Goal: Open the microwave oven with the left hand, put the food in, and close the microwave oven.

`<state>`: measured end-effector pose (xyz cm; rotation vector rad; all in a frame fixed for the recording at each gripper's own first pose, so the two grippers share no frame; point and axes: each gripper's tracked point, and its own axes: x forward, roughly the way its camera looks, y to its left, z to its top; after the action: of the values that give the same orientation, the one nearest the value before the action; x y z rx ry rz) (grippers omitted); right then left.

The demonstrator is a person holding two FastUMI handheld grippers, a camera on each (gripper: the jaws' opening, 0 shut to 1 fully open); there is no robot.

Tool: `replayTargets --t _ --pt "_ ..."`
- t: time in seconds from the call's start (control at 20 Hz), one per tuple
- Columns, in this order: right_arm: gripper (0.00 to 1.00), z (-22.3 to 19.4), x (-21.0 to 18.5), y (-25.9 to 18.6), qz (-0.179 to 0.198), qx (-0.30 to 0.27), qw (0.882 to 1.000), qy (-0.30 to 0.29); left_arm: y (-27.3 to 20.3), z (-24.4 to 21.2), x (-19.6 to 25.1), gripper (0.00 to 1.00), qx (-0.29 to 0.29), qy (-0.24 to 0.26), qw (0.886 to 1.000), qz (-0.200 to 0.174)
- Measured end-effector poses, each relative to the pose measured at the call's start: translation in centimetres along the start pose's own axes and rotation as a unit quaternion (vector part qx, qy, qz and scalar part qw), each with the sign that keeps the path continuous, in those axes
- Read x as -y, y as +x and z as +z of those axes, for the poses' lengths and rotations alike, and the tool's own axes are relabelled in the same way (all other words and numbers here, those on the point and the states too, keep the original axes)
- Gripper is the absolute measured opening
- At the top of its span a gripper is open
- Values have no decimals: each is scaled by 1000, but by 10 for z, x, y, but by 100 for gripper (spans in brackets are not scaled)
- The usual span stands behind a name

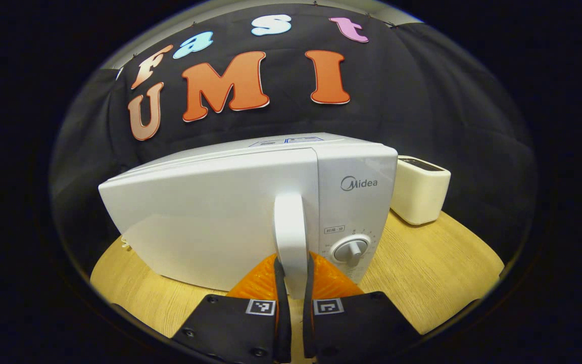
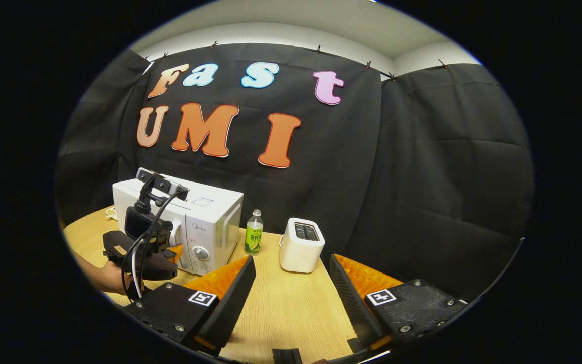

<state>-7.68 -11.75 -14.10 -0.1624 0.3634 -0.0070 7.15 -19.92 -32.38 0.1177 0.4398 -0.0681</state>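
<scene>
My left tongs [image 1: 294, 283] are closed on the microwave oven [image 1: 250, 202] door handle [image 1: 290, 227], one finger pressing each side. The oven stands on the wooden surface [image 2: 291, 303], a green bottle [image 2: 254, 232] and toaster [image 2: 301, 245] beside it. My right tongs [image 2: 291, 283] hang wide apart, holding nothing.

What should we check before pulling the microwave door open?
1. Left gripper fingers on both sides of the door handle: ok.
2. Microwave door closed: cannot tell; its left edge looks slightly out from the body.
3. Room for the door to swing over the table: ok.
4. Right gripper open: ok.
5. Food ready in the right gripper: not ok, nothing between its fingers.
6. Bottle and toaster clear of the door: ok, both stand on the other side of the microwave.
</scene>
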Motion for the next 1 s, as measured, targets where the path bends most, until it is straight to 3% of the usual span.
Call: replayTargets --t 0.2,0.25,0.35,0.7,0.85,1.0 --pt "92 -1 1 3 11 5 1000 -12 -26 -9 -3 12 5 -1 1000 23" --pt "92 -2 0 5 13 4 1000 -13 -34 -9 -6 11 19 23 999 21" --pt "92 -7 -4 9 28 -5 1000 -2 -48 -18 -7 11 13 19 1000 14" --pt "92 -34 -37 24 80 -34 996 23 -143 -62 -63 12 -16 5 999 48" --pt "93 -49 -57 32 105 -57 992 31 -183 -85 -101 26 -47 13 995 81" --pt "93 -64 -69 40 113 -83 989 43 -212 -119 -146 28 -100 7 988 117"
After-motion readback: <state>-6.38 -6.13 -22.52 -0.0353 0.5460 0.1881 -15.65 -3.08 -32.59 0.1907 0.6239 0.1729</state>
